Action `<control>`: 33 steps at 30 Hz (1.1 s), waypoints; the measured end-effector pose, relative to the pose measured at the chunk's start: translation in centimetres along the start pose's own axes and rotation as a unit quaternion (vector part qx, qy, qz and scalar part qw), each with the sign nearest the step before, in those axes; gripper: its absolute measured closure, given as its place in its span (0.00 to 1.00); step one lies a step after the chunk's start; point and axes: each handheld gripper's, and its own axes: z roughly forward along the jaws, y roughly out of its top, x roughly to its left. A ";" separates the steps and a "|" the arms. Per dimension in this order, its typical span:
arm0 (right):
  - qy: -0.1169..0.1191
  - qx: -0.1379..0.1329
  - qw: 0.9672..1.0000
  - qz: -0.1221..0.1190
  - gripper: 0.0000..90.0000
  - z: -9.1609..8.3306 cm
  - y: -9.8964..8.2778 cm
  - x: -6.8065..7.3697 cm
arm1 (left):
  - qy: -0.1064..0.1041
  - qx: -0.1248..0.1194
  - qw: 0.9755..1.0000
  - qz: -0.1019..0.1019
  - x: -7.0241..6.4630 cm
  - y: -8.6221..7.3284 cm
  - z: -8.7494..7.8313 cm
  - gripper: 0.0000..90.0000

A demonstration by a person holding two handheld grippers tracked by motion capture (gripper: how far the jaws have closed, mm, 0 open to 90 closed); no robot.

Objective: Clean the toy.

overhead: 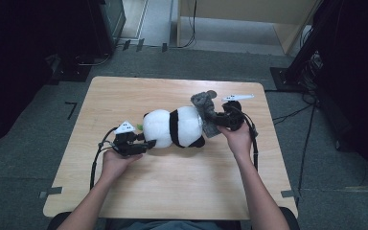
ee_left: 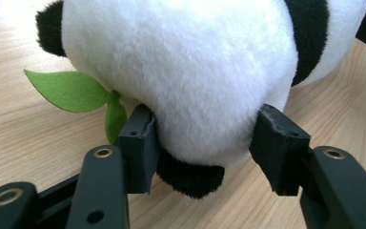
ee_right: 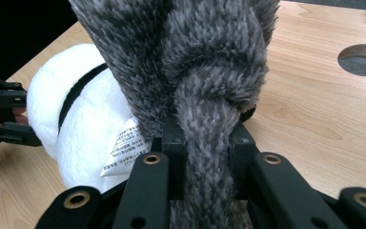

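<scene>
A plush panda (overhead: 175, 127) lies on its side near the middle of the wooden table (overhead: 172, 191), a little toward the far edge, and a grey furry cloth (overhead: 206, 112) is bunched against its right end, reaching up toward the far right corner. The right gripper (overhead: 219, 120) is clamped tight on a twisted fold of that grey cloth; in the right gripper view the 2 jaws pinch the fur (ee_right: 205, 143) between them, with the panda's white body (ee_right: 76, 133) and its sewn-in label (ee_right: 126, 148) just behind. The left gripper (overhead: 146, 143) sits at the panda's left end, its jaws standing partly apart on either side of the white plush (ee_left: 195, 86); both pads seem to touch the fur, though whether they press or merely rest there I cannot tell. A green felt leaf (ee_left: 69, 90) pokes out beside that end. Judging from this, the work looks about midway: the cloth is gripped and partly raised off the panda, yet it is not clear of the toy, and the left side's hold looks loose, so pulling the 2 apart, or finishing the wrap, appears left to do.
</scene>
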 end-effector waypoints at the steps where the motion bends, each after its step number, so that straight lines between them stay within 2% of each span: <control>1: 0.002 0.000 1.000 0.001 0.84 0.0 0.0 -0.1 | 0.000 -0.001 1.000 0.000 0.0 0.0 0.0 0.48; 4: 0.007 0.006 1.000 0.011 0.84 0.1 -0.4 -0.5 | -0.002 -0.003 1.000 0.001 0.0 0.0 0.0 0.46; 8: 0.001 0.020 1.000 0.018 0.84 0.5 -0.9 -1.1 | -0.005 0.001 1.000 -0.003 0.1 -0.1 0.1 0.40; 15: 0.001 0.039 0.999 0.026 0.85 1.6 -1.8 -1.6 | -0.001 0.004 1.000 0.010 0.0 0.0 0.3 0.34; 23: 0.000 0.088 0.996 0.035 0.84 3.5 -3.2 -2.1 | -0.002 0.005 1.000 0.006 0.2 0.1 0.4 0.34; 28: -0.014 0.118 0.992 0.035 0.84 4.1 -3.9 -2.6 | -0.001 0.005 1.000 0.006 0.3 0.1 0.3 0.34; 29: -0.018 0.120 0.992 0.042 0.84 4.0 -3.9 -2.6 | -0.001 0.005 1.000 0.007 0.3 0.2 0.3 0.34; 33: -0.027 0.090 0.994 0.046 0.85 2.4 -3.3 -2.8 | 0.000 0.007 1.000 0.007 0.2 0.2 0.1 0.37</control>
